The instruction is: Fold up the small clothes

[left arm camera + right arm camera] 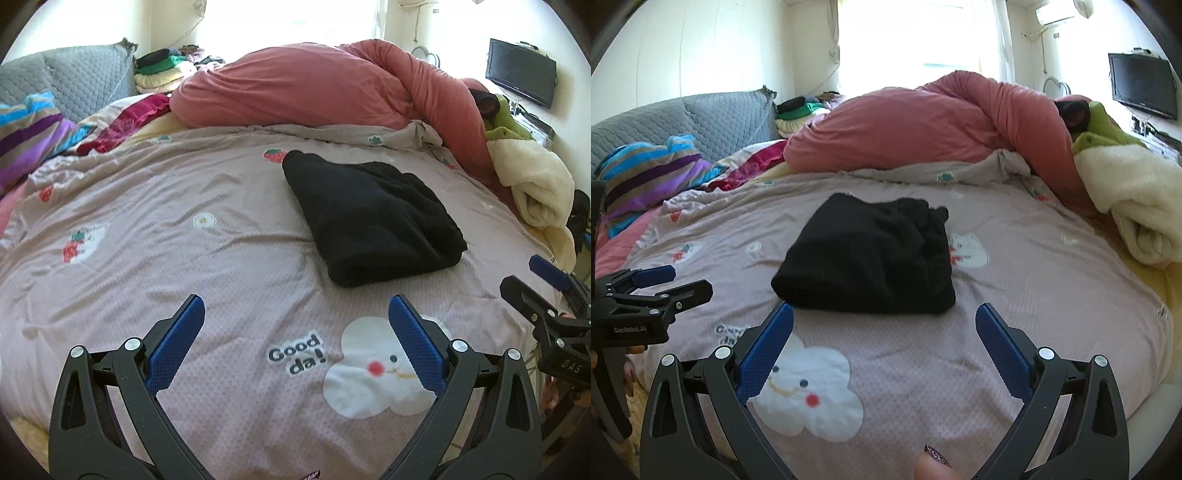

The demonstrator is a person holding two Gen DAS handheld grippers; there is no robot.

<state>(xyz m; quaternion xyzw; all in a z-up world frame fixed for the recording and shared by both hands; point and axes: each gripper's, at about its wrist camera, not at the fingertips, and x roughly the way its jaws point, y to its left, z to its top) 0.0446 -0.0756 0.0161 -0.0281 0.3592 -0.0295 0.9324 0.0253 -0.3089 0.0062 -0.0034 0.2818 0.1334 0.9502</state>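
A black garment (373,218) lies folded into a thick rectangle on the pinkish-grey printed bed cover (184,266). It also shows in the right wrist view (868,258). My left gripper (295,306) is open and empty, held above the cover, short of the garment and to its left. My right gripper (884,314) is open and empty, just in front of the garment's near edge. The right gripper shows at the right edge of the left wrist view (535,280), the left gripper at the left edge of the right wrist view (672,280).
A bunched red duvet (314,88) lies across the far side of the bed. A cream blanket (532,184) and green cloth (506,125) are at the right. A striped pillow (33,129) and grey headboard (81,77) are at the left. A TV (521,77) hangs on the wall.
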